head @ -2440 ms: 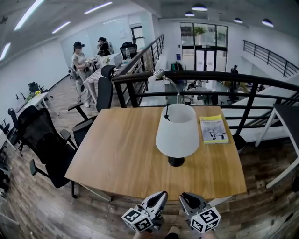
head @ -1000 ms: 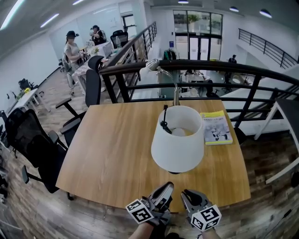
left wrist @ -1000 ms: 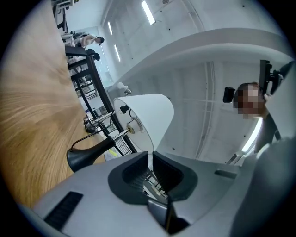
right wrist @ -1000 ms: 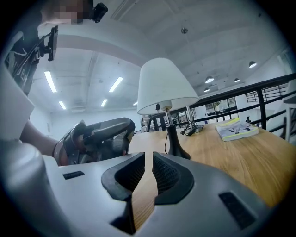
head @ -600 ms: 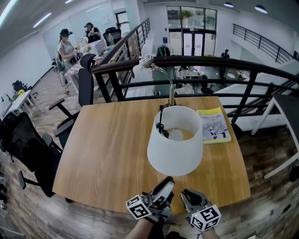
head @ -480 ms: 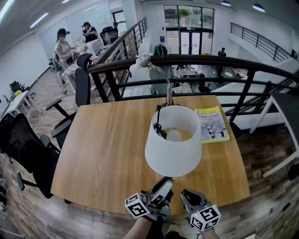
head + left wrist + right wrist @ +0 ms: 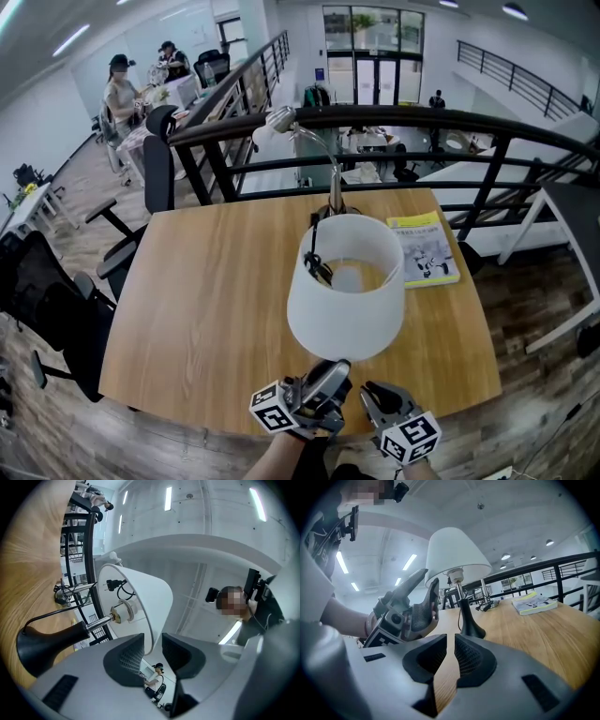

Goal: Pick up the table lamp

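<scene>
The table lamp, a white shade (image 7: 345,300) on a black stem and foot (image 7: 471,630), stands upright on the wooden table (image 7: 206,300). My left gripper (image 7: 333,370) is raised to the shade's near lower rim. In the left gripper view the thin rim (image 7: 151,637) runs down between the open jaws (image 7: 153,648), with a gap on each side. The right gripper view shows that gripper (image 7: 429,581) beside the shade (image 7: 454,550). My right gripper (image 7: 380,398) stays low at the table's near edge, its jaws (image 7: 450,641) close together and empty.
A yellow-edged book (image 7: 424,248) lies at the table's far right. A silver gooseneck lamp (image 7: 281,119) rises at the far edge before a black railing (image 7: 422,122). Black office chairs (image 7: 56,309) stand to the left. People (image 7: 122,89) are far back left.
My left gripper has risen and moved forward to the shade's near rim. The lamp looms larger as the head view came closer over it. The right gripper has hardly moved.
</scene>
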The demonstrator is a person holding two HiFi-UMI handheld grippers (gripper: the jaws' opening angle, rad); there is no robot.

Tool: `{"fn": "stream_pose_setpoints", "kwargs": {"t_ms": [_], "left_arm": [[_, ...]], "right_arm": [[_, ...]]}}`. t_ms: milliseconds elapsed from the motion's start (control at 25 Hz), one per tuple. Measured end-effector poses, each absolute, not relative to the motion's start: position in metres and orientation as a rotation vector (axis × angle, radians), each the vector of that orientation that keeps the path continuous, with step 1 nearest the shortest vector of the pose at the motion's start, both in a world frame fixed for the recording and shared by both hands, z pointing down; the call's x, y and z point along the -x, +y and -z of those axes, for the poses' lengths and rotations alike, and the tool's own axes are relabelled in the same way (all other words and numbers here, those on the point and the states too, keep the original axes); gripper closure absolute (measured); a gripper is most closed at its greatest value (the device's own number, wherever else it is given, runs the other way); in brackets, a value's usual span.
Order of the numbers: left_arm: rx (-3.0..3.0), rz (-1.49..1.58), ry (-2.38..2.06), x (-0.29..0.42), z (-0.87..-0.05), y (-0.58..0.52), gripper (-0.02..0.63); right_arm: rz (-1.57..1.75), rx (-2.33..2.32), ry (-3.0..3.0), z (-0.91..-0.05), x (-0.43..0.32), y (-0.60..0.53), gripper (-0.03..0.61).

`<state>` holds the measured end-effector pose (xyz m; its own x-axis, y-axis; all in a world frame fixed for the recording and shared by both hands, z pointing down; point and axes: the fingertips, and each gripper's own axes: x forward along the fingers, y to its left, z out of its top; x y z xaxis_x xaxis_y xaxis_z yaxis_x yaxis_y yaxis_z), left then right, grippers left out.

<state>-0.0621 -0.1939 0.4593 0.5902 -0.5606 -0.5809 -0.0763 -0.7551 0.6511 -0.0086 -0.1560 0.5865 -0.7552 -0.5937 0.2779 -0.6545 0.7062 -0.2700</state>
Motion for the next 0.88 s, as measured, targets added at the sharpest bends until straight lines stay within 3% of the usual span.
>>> {"fn": "stream_pose_setpoints", "kwargs": {"t_ms": [520,880], "left_arm": [[-2.306,1.166,-0.366,0.06,-0.437,-0.202,0.502],[-2.343,1.168,-0.352,0.062,-0.426,-0.21,0.577]], "right_arm": [[-0.545,-0.987,-2.727,-0.593,0.015,-0.158,0.514],[-0.532,-1.002,-2.738,-0.588,0.02,-0.168,0.514]]}}
